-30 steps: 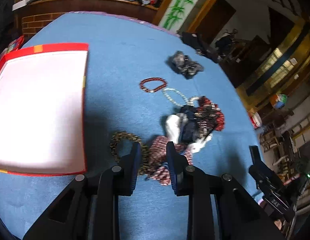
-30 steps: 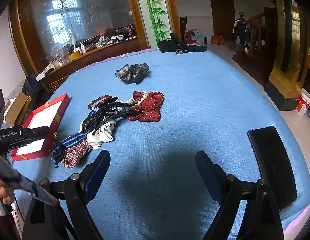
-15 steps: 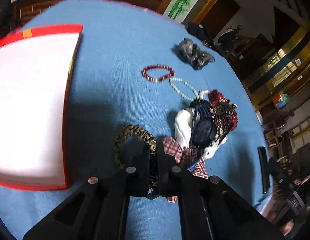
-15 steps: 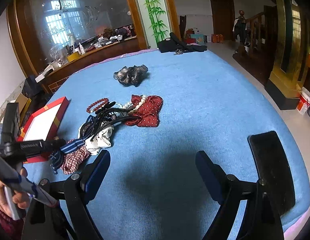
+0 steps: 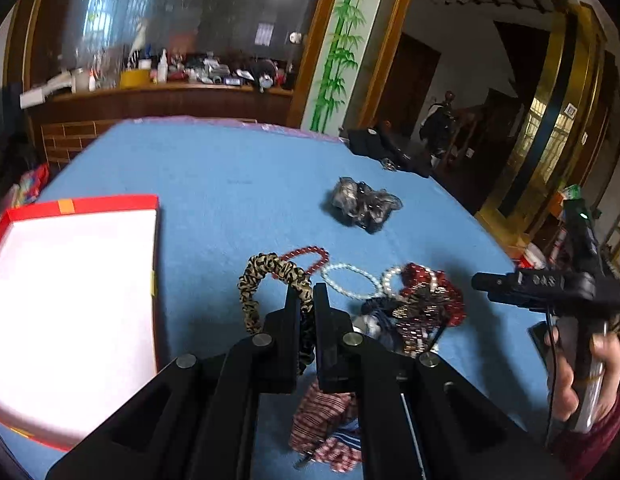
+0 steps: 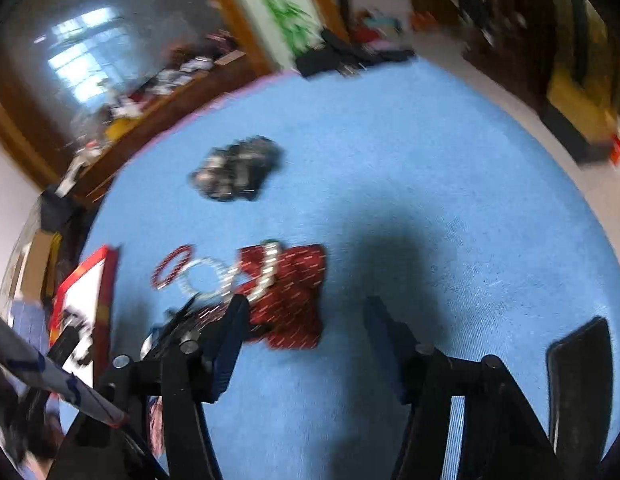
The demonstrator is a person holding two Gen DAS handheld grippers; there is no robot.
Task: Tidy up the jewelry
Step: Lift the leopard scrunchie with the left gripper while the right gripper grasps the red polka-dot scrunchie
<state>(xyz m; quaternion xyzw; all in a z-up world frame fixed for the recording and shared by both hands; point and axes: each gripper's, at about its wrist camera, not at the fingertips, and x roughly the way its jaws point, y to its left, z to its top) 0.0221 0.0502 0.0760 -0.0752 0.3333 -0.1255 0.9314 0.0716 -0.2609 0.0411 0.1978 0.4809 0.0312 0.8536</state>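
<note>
My left gripper (image 5: 306, 292) is shut on a leopard-print scrunchie (image 5: 266, 266), which hangs in a loop above the blue table (image 5: 230, 184). Just beyond it lie a red bead bracelet (image 5: 306, 254), a pearl bracelet (image 5: 349, 280) and a heap of red dotted fabric (image 5: 429, 296). The right wrist view is blurred. In it my right gripper (image 6: 306, 308) hovers over the red dotted fabric (image 6: 294, 292) with its jaws closing. The fabric lies below the gap and the pads do not press on it. The pearl bracelet (image 6: 206, 280) and red bead bracelet (image 6: 172, 266) lie to its left.
A red box with a white inside (image 5: 70, 300) sits at the left. A dark grey scrunchie (image 5: 361, 204) lies farther back, a black bag (image 5: 385, 152) at the far edge. Plaid fabric (image 5: 325, 420) lies under my left gripper. A person's hand (image 5: 569, 380) holds the right gripper.
My left gripper shut on the leopard-print scrunchie and lifted it off the table. My right gripper swept left toward the jewelry pile and its jaws narrowed.
</note>
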